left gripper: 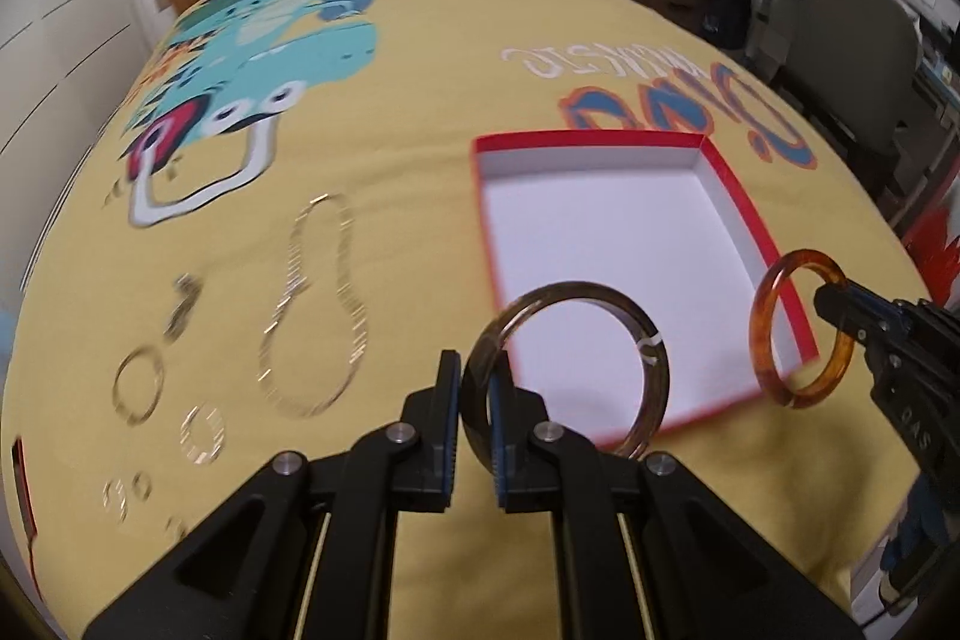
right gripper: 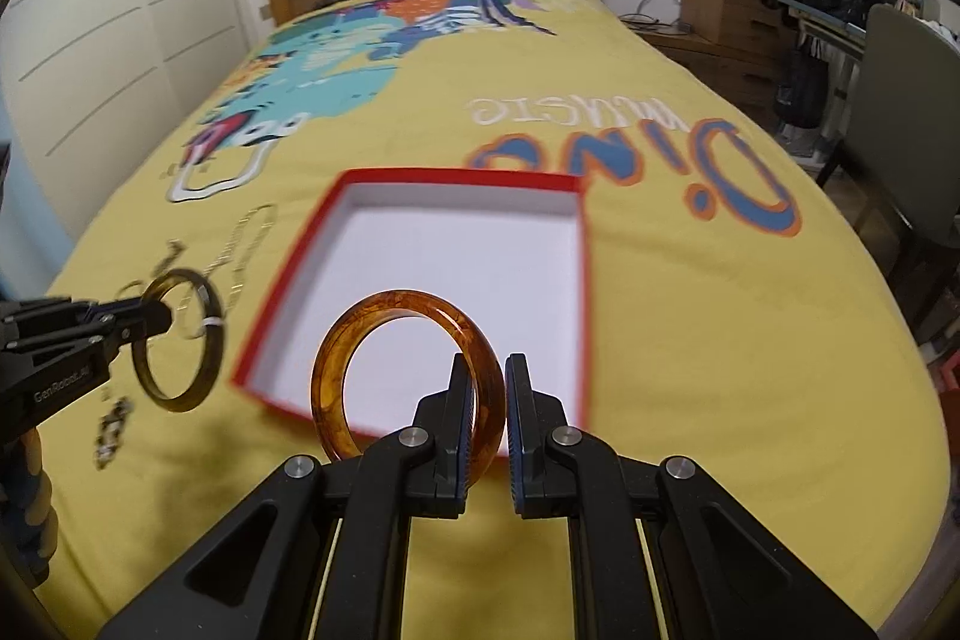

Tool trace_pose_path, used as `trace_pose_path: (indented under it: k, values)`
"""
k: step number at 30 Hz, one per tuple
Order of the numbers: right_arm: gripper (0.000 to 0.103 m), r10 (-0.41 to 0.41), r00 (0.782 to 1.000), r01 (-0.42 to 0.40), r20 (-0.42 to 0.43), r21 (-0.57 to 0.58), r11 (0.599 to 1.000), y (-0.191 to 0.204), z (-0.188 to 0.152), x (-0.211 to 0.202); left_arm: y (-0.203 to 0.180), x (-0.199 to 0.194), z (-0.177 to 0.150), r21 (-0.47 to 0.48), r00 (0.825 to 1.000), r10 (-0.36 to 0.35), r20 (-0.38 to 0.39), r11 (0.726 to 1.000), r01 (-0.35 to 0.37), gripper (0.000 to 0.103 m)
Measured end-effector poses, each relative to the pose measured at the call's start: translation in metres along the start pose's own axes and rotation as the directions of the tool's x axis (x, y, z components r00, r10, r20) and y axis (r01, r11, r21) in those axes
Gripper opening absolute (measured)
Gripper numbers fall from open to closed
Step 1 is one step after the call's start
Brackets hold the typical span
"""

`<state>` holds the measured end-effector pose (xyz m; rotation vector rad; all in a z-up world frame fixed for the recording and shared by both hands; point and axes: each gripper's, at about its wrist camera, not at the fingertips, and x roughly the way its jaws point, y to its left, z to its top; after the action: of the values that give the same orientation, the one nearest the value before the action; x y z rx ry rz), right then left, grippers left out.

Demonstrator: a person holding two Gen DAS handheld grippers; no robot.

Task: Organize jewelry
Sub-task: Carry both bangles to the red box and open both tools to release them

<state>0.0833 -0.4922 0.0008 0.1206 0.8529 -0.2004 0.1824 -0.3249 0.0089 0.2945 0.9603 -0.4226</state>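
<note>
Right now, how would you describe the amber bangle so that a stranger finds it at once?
Start at the yellow bedspread and its red-rimmed white box. At the box's near edge, the right claw holds the amber bangle upright. It is glossy orange-brown, while the bangle in the left claw is dark and smoky.

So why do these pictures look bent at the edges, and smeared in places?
Both views come through a very wide lens, so the bed bulges and the corners go black. In the left view the chain and small rings streak with blur, while the claw and its dark bangle stay sharp. In the right view the red box smears, while the amber bangle stays crisp.
</note>
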Motion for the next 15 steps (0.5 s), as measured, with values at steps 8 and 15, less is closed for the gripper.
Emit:
trace_pose_path:
  k: [8,15]
  values:
    - [0.010,-0.057,0.998,0.054,-0.015,-0.127,0.990,-0.006,0.011,0.038,-0.025,0.054,0.013,0.080,0.996,0.077,-0.044,0.994,-0.073,0.008]
    - [0.010,-0.092,0.995,0.078,-0.044,-0.251,0.965,0.007,-0.006,0.060,-0.037,0.074,-0.001,0.126,0.993,0.062,-0.096,0.991,-0.050,0.008]
